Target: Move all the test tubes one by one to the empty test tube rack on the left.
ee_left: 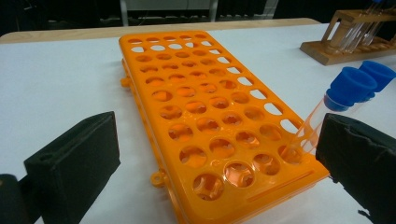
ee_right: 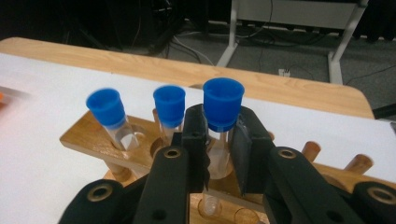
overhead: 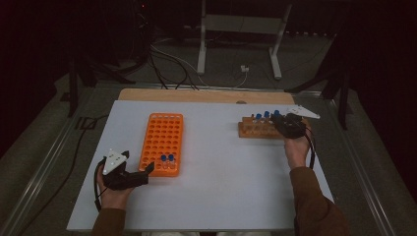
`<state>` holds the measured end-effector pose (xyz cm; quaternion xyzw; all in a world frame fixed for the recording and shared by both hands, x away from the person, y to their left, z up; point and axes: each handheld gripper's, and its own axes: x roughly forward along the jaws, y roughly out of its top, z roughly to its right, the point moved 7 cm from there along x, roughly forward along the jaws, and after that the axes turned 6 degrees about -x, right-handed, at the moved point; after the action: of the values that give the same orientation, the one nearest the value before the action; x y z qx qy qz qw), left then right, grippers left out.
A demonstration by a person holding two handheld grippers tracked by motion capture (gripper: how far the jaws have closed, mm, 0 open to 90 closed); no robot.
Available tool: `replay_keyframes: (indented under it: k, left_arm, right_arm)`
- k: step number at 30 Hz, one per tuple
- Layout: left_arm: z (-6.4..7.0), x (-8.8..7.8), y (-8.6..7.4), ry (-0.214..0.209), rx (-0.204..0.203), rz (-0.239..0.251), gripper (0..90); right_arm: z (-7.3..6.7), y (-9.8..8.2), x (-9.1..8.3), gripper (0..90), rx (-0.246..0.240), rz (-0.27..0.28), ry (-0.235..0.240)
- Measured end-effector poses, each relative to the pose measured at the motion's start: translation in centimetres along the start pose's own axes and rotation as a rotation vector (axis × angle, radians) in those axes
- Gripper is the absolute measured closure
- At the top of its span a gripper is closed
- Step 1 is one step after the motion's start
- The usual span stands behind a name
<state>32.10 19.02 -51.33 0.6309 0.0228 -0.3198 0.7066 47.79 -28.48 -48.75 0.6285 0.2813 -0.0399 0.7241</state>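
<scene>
Right gripper (ee_right: pixel 219 140) clamped on blue-capped tube (ee_right: pixel 222 116) in wooden rack (ee_right: pixel 93 140); angled lift could snag neighbouring tubes (ee_right: pixel 140 114); left gripper (ee_left: pixel 210 154) gapes empty.

A clear, blue-capped tube (ee_right: pixel 222 122) stands upright in the wooden rack (ee_right: pixel 98 140).

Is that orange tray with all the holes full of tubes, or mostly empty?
Mostly empty: the orange plastic tube rack holds just two blue-capped clear tubes in its near corner.
</scene>
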Motion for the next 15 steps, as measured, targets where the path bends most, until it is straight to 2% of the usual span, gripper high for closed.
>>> replay_keyframes:
  k: [15]
  left_arm:
    - [-0.1, -0.1, 0.0, 0.003, -0.003, 0.002, 0.6]
  right_arm:
    - [0.0, 2.7, -2.6, 77.0, -0.039, 0.069, 0.006]
